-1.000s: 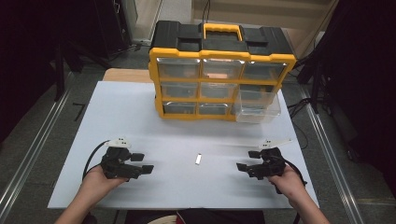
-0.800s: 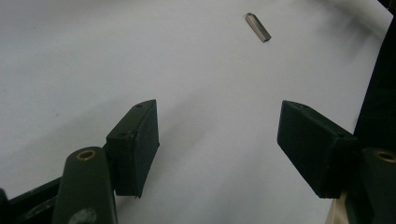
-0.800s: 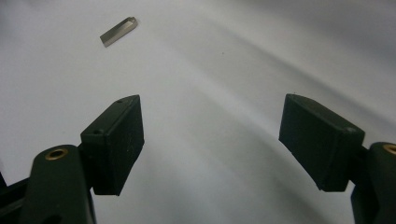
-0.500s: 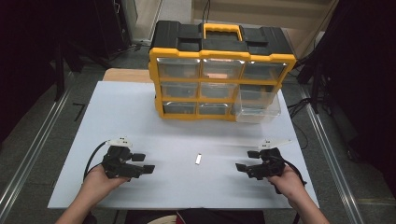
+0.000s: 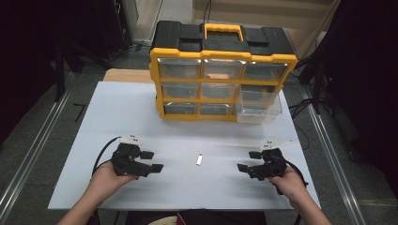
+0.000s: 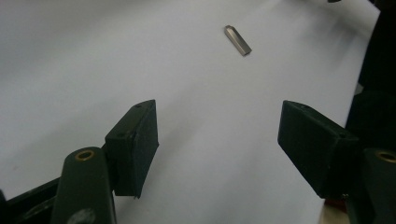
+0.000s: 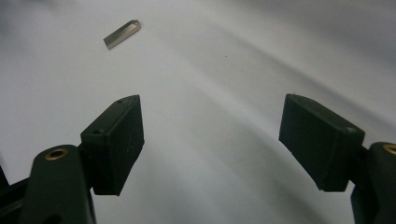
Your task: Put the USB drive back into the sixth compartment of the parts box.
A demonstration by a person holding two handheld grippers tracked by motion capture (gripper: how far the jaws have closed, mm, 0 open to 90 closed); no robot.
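Observation:
A small flat metal piece (image 5: 199,160) lies on the white table (image 5: 117,117) between my two grippers. It also appears in the left gripper view as the metal piece (image 6: 237,40), ahead of the jaws, and in the right gripper view as the metal piece (image 7: 122,34), ahead and to the left. My left gripper (image 5: 152,161) rests at the table's front left, open, nothing between its pads (image 6: 135,144). At the front right my right gripper (image 5: 247,161) stands open too, with bare table between its pads (image 7: 116,142). Both point inward toward the piece.
A yellow and black drawer organiser (image 5: 220,75) stands at the back of the table, with a clear drawer (image 5: 259,107) pulled out at its lower right. The table's edges drop to dark floor on both sides.

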